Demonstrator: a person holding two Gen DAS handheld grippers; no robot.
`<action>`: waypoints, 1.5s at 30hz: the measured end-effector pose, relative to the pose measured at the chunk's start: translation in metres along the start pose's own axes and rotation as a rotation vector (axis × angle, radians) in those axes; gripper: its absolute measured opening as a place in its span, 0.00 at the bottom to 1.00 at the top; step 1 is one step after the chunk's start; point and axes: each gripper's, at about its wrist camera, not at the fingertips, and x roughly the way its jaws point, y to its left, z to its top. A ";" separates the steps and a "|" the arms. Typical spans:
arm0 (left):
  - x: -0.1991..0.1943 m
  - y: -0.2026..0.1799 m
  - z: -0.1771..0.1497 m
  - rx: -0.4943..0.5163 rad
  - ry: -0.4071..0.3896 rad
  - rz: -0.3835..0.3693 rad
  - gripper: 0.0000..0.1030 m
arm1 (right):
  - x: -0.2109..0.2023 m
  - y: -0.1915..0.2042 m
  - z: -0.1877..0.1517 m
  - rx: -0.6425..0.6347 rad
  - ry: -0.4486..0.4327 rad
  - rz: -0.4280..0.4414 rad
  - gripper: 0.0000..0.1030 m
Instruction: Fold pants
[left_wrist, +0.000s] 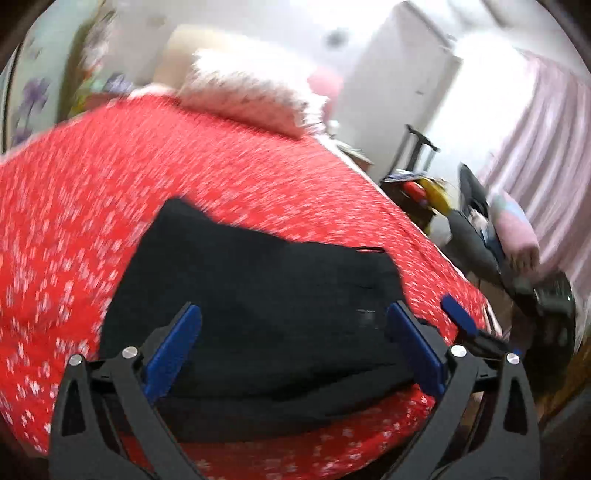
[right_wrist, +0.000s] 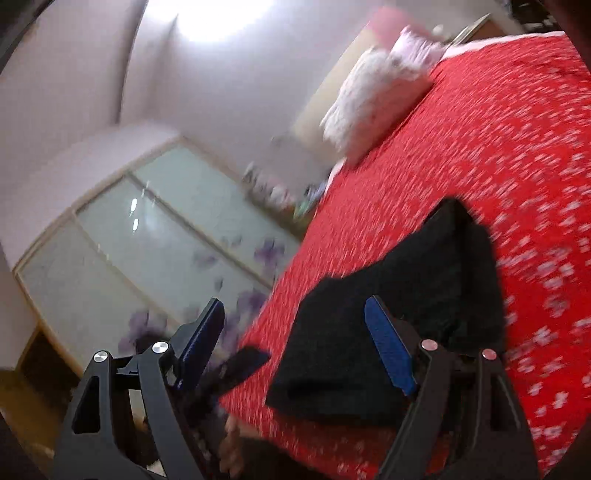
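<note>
Left tongs (left_wrist: 293, 325) at bottom centre of the left view, spread wide, nothing between the blue pads (left_wrist: 173, 354). Pants (left_wrist: 258, 310), black, folded into a compact stack, lie on the bed (left_wrist: 110, 221) right behind those pads, lower centre of frame. The other tool's blue tip (left_wrist: 460, 314) pokes in at lower right, just beside the pants' right edge.

Right tongs (right_wrist: 295, 328) at bottom of the right view, also spread wide, empty. Its right pad (right_wrist: 388, 347) overlaps the pants (right_wrist: 406, 306) in the frame; contact can't be judged. Its left pad (right_wrist: 199, 347) hangs off the bed edge. The left tool's dark tip (right_wrist: 243, 365) shows between them, low centre.

Bed cover is red with small white flowers, fills mid-frame in both views. Both views motion-blurred.

Further back: white pillow (left_wrist: 251, 96) at top centre of the left view, at the head of the bed. Frosted wardrobe doors (right_wrist: 147, 240) with purple flowers, left half of the right view. Pink curtain (left_wrist: 546, 147) at right edge of the left view.
</note>
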 end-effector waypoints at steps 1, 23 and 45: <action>0.004 0.009 0.000 -0.025 0.014 0.007 0.98 | 0.006 -0.002 -0.002 0.005 0.023 -0.034 0.79; 0.077 0.044 0.085 -0.176 0.181 -0.199 0.98 | 0.062 -0.044 0.046 0.194 0.069 -0.119 0.86; 0.036 0.099 0.008 -0.191 0.164 -0.138 0.98 | 0.047 -0.059 0.022 0.216 0.280 -0.139 0.87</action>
